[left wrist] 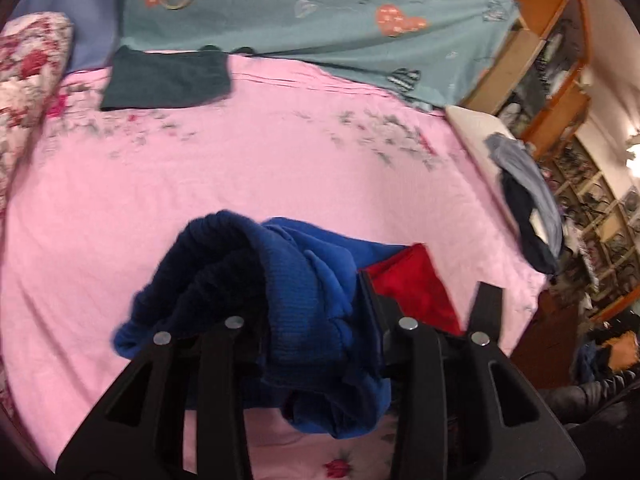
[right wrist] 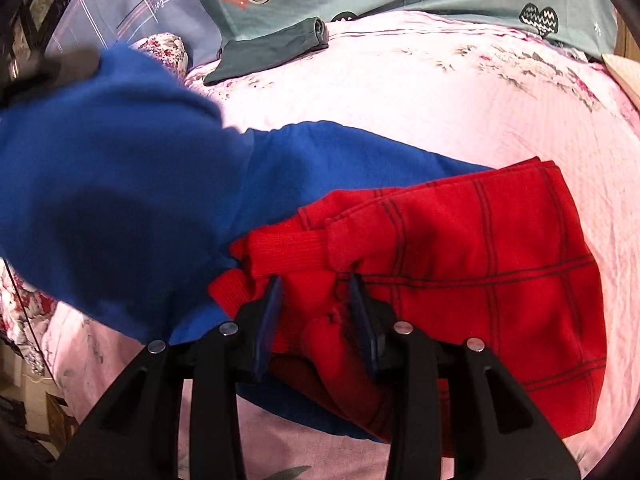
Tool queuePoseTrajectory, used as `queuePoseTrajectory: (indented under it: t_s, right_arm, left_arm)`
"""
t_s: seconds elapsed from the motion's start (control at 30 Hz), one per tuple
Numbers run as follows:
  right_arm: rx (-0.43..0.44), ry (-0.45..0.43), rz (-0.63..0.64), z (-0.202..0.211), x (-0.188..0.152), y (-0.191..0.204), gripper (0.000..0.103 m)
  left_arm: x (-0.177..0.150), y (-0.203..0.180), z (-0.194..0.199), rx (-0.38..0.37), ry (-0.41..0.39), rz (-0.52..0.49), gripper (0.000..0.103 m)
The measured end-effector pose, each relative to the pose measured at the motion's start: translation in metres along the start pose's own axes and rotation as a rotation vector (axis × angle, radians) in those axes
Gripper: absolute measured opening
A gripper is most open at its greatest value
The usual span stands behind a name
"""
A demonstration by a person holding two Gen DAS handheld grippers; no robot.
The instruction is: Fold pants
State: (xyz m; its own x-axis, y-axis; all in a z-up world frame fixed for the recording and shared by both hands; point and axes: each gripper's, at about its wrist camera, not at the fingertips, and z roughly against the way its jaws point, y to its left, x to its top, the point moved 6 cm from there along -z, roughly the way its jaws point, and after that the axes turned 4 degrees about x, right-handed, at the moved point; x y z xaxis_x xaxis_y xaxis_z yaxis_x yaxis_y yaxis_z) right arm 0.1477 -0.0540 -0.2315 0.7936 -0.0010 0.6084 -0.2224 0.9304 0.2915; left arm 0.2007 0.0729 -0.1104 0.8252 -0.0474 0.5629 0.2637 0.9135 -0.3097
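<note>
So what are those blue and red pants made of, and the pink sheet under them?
The pants look like soft fleece or brushed knit: matte, fuzzy, thick folds, with ribbed knit cuffs on the blue half and the red half. Dark grid lines cross the red part. The pink sheet looks like thin woven cotton or a blend, smooth with fine creases and a printed flower pattern. The exact fibre can't be told.

Bright indoor light, motion blur, fisheye edges

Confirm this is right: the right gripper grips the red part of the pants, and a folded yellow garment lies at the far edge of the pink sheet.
One thing is wrong: the folded garment is dark green, not yellow, as the right wrist view shows. The right gripper does grip the red part of the pants, and the garment does lie at the pink sheet's far edge.
</note>
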Motion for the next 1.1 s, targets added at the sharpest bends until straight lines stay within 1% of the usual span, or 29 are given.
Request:
queuePoseTrajectory:
  t_s: [0.07,0.13,0.17,0.2,0.23,0.27,0.3,0.33,0.37,0.4,0.43,0.53,0.6,0.63,0.67,0.7,0.73,0.77,0.83,0.9,0.93,0.97,1.0,1.03,1.07,1.1]
  right_arm:
    - [0.006,0.002,0.004,0.001,0.001,-0.001,0.037]
    - [0.006,0.004,0.007,0.001,0.001,0.0,0.037]
    - [0.005,0.006,0.012,0.0,0.002,0.0,0.037]
    - [0.003,0.008,0.017,0.0,0.002,0.0,0.037]
    - [0.003,0.013,0.021,-0.001,0.003,0.001,0.037]
    - [0.004,0.016,0.024,-0.001,0.004,0.0,0.038]
    - [0.005,0.019,0.027,-0.001,0.003,0.001,0.038]
    - [0.007,0.024,0.029,-0.002,0.004,0.0,0.038]
    - [0.007,0.027,0.029,-0.002,0.004,0.001,0.038]
    - [0.006,0.03,0.031,-0.002,0.005,0.001,0.038]
    - [0.002,0.034,0.031,-0.003,0.005,0.001,0.038]
    - [-0.01,0.043,0.032,-0.004,0.006,0.002,0.038]
    - [-0.02,0.049,0.033,-0.004,0.005,0.003,0.038]
    - [-0.026,0.054,0.033,-0.005,0.006,0.004,0.038]
    - [-0.032,0.058,0.035,-0.005,0.006,0.004,0.038]
    - [-0.037,0.061,0.037,-0.005,0.006,0.004,0.038]
    - [-0.043,0.064,0.039,-0.005,0.006,0.005,0.038]
    - [-0.048,0.068,0.042,-0.006,0.007,0.005,0.038]
    - [-0.056,0.075,0.047,-0.006,0.007,0.006,0.038]
    - [-0.059,0.08,0.047,-0.007,0.007,0.006,0.038]
    - [-0.06,0.082,0.046,-0.007,0.007,0.005,0.038]
    - [-0.064,0.084,0.047,-0.007,0.007,0.006,0.038]
    - [-0.066,0.085,0.047,-0.007,0.008,0.006,0.038]
    - [-0.068,0.085,0.048,-0.007,0.008,0.006,0.038]
    - [-0.069,0.085,0.049,-0.007,0.007,0.006,0.038]
    - [-0.069,0.083,0.048,-0.006,0.007,0.007,0.038]
  left_arm:
    - [-0.002,0.026,0.007,0.074,-0.002,0.007,0.041]
    - [-0.009,0.065,0.011,0.173,0.002,0.024,0.043]
    - [-0.016,0.09,0.01,0.225,0.025,0.046,0.045]
    - [-0.023,0.11,0.007,0.254,0.047,0.072,0.048]
    - [-0.032,0.13,0.005,0.288,0.071,0.109,0.055]
    - [-0.045,0.158,0.003,0.337,0.1,0.188,0.062]
    - [-0.051,0.172,0.002,0.351,0.111,0.241,0.062]
    - [-0.059,0.183,0.004,0.336,0.115,0.307,0.063]
    - [-0.068,0.19,0.006,0.265,0.105,0.391,0.071]
    - [-0.073,0.191,0.008,0.197,0.093,0.449,0.078]
    - [-0.078,0.189,0.006,0.115,0.082,0.506,0.087]
    - [-0.085,0.176,-0.012,0.037,0.103,0.532,0.087]
    - [-0.091,0.164,-0.035,-0.044,0.153,0.55,0.084]
    - [-0.092,0.157,-0.045,-0.1,0.169,0.563,0.078]
    - [-0.091,0.149,-0.051,-0.14,0.159,0.564,0.061]
    - [-0.087,0.142,-0.055,-0.164,0.148,0.553,0.049]
    - [-0.085,0.139,-0.057,-0.171,0.133,0.544,0.028]
    - [-0.082,0.137,-0.058,-0.203,0.109,0.552,0.019]
    - [-0.081,0.142,-0.063,-0.256,0.077,0.631,0.015]
    - [-0.079,0.145,-0.064,-0.272,0.052,0.687,0.013]
    - [-0.08,0.145,-0.062,-0.256,0.037,0.698,0.012]
    - [-0.079,0.141,-0.057,-0.196,0.019,0.671,0.012]
    - [-0.077,0.134,-0.051,-0.131,0.005,0.621,0.012]
    - [-0.073,0.122,-0.046,-0.063,-0.011,0.553,0.011]
    - [-0.067,0.106,-0.038,0.017,-0.036,0.447,0.011]
    - [-0.062,0.092,-0.031,0.07,-0.056,0.359,0.011]
